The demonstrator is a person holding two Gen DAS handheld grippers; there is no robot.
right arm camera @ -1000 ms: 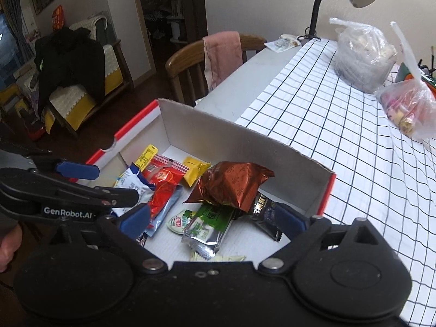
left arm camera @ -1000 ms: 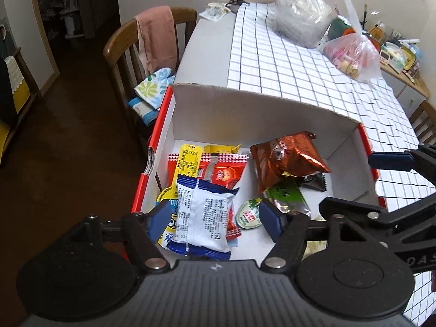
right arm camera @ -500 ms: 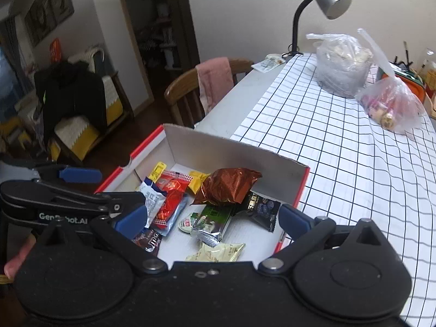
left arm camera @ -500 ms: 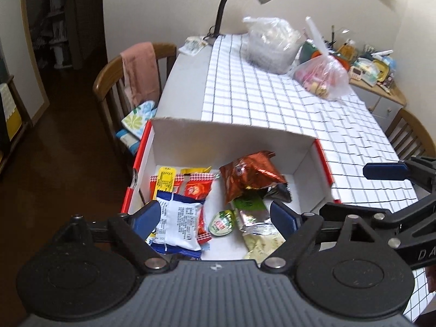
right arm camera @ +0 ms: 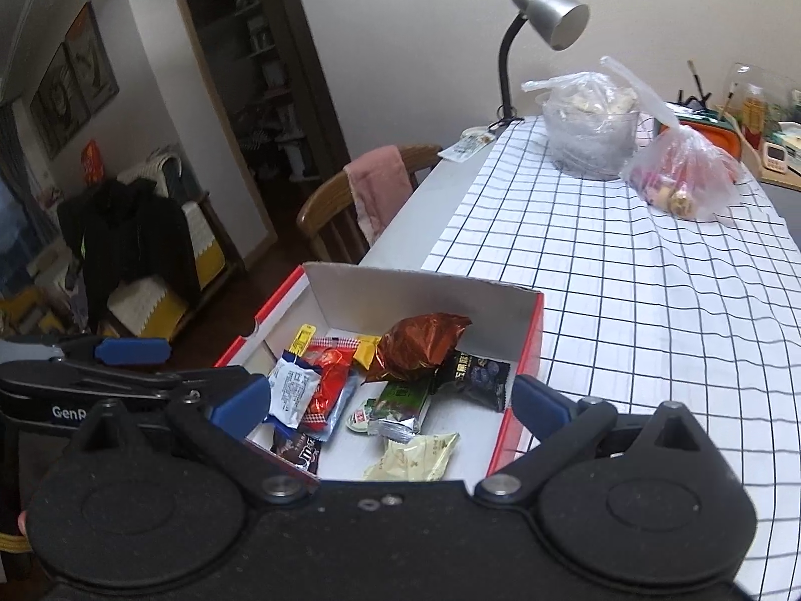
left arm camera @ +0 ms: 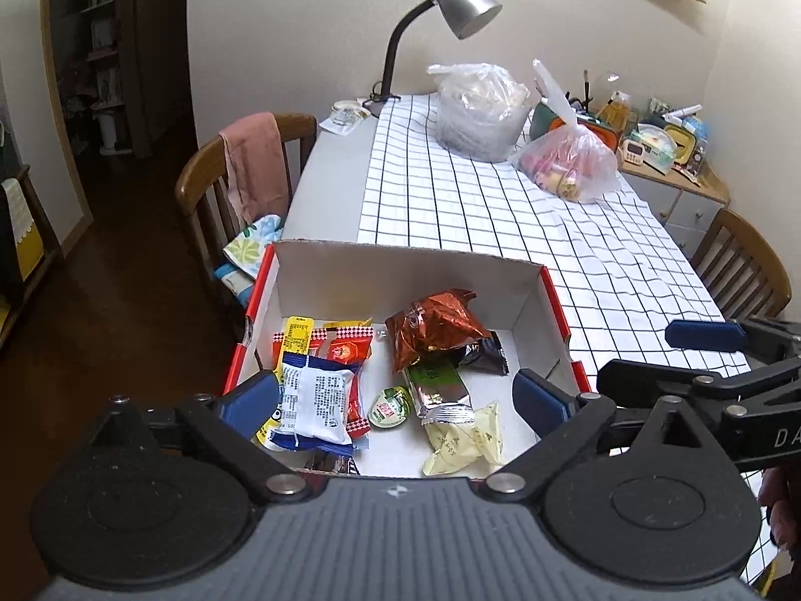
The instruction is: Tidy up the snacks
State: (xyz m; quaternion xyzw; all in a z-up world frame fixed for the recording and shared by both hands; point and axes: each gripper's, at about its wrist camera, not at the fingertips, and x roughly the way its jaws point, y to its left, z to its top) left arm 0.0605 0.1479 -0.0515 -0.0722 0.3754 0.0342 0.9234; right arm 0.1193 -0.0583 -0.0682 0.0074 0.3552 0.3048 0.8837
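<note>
Your left gripper (left arm camera: 395,400) body hides the box's (left arm camera: 400,270) near wall and most of the dark wrapper (left arm camera: 330,463); print on the packets is too small to read.

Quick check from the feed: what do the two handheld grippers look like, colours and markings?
Both match: the left gripper and right gripper have matte black linkage arms, round black discs, silver pivot bolts and blue finger pads. White lettering "GenR" marks the left; "DA" the right.

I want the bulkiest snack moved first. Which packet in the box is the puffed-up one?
The copper-brown foil bag near the box's back wall. It is crumpled and puffed up, resting partly on the green packet; the other packets lie flat.
</note>
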